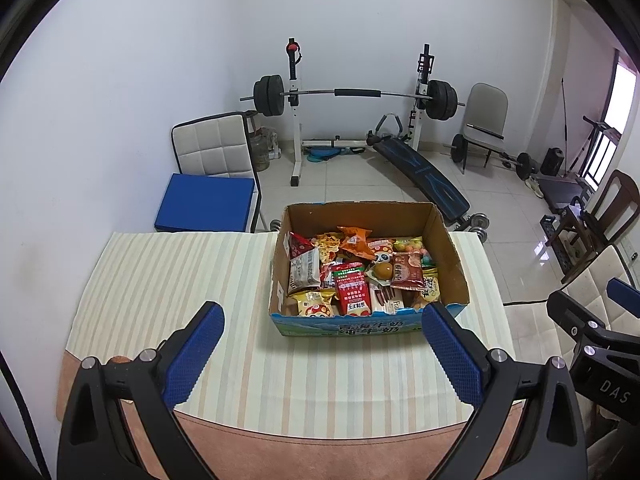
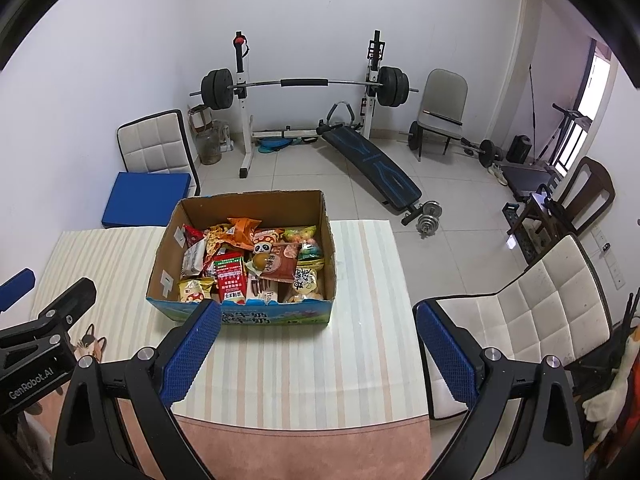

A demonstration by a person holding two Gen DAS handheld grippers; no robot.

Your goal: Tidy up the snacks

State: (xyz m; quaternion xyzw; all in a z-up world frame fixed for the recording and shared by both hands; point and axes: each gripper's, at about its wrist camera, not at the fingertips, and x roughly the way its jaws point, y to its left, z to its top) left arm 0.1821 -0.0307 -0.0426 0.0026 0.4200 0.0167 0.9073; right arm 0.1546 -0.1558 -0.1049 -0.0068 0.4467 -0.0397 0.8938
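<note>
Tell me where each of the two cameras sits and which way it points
Left wrist: sits on the left gripper, looks forward and down over the striped table at the snack box; its open jaws show, and the right gripper at the right edge.
Right wrist: sits on the right gripper, further right, facing the same way; its open jaws show, and the left gripper at the left edge.
Shared: box, table, barbell rack, white wall.

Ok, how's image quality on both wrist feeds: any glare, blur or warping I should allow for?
Left wrist: sharp, evenly lit; fisheye bows the barbell and darkens the corners. Right wrist: also sharp; window glare at far right, a sheen on the floor tiles, and the cardboard box walls look splayed.
</note>
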